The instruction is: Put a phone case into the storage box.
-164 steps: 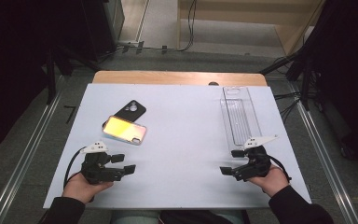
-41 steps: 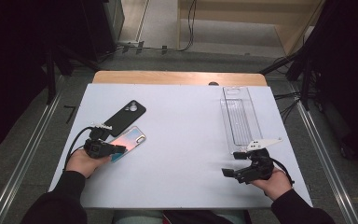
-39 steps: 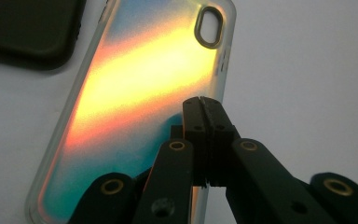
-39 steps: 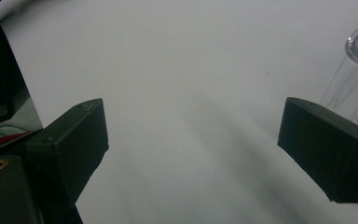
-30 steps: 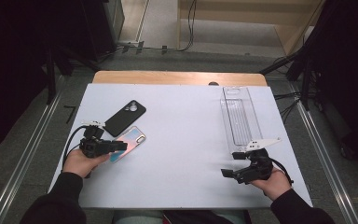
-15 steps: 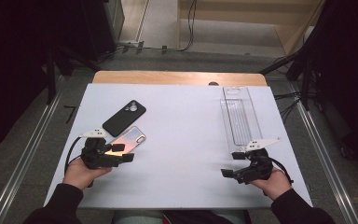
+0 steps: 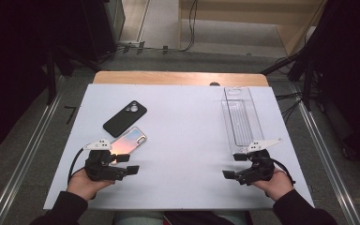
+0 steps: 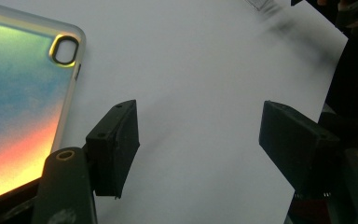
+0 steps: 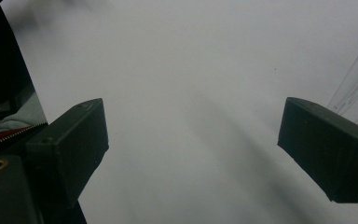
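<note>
An iridescent phone case (image 7: 130, 141) lies flat at the left of the white table (image 7: 187, 126), and a black phone case (image 7: 125, 118) lies just behind it. My left gripper (image 7: 127, 164) rests near the front edge, just in front of the iridescent case (image 8: 23, 88), open, with nothing between its jaws (image 8: 198, 144). A clear plastic tray (image 7: 240, 117) lies lengthwise at the right. Just in front of that tray my right gripper (image 7: 232, 166) is open and empty, jaws pointing left over bare table (image 9: 191, 144). The tray's edge (image 9: 356, 88) shows beside its right jaw.
A wooden strip (image 7: 178, 78) runs along the table's far edge. Metal rails (image 7: 28, 150) flank the table on the floor, with cables behind it. The white surface between the two grippers is bare.
My left gripper went up to the iridescent case, then pulled back toward the front edge, open. The case now lies turned and slightly nearer than 5.5 s ago. The right gripper has barely moved.
</note>
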`<move>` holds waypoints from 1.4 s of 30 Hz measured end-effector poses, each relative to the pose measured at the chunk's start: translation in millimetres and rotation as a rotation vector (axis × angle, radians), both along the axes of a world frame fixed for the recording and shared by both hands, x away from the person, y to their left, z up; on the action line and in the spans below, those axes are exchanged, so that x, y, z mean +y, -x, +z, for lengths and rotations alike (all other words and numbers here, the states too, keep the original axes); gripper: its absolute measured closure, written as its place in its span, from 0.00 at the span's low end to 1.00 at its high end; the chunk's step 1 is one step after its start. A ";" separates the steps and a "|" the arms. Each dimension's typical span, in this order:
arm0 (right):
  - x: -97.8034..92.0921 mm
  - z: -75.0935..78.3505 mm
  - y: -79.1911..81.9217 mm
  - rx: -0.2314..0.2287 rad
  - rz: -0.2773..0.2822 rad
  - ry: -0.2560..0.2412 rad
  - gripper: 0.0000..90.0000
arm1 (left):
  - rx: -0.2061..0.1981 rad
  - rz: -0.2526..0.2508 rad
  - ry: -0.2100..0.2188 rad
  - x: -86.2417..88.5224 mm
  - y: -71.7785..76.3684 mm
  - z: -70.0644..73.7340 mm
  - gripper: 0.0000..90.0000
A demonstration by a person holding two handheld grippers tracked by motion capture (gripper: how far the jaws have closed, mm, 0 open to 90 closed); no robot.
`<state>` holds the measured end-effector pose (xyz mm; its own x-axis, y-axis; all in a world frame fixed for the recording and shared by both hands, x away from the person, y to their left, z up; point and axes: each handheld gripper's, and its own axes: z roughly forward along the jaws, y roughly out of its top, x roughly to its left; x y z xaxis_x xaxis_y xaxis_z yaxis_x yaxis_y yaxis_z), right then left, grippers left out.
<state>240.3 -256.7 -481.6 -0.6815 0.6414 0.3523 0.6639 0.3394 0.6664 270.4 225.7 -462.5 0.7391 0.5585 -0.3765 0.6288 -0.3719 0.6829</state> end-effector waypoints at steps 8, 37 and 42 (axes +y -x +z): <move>-1.4 -0.9 -0.8 0.002 -0.006 0.001 0.08 | -0.004 0.008 -0.024 -3.8 -0.9 0.5 0.32; -1.2 -0.8 -0.3 0.002 -0.001 0.006 0.08 | -0.091 0.058 -0.103 8.3 -32.3 17.0 0.01; -1.2 -1.0 -0.7 0.002 -0.002 0.005 0.08 | -0.094 0.085 -0.122 14.6 -41.9 14.6 0.01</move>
<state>241.0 -257.9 -482.6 -0.6797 0.6443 0.3505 0.6659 0.3418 0.6631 312.3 240.3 -447.9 0.7161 0.6579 -0.2332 0.5970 -0.4041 0.6931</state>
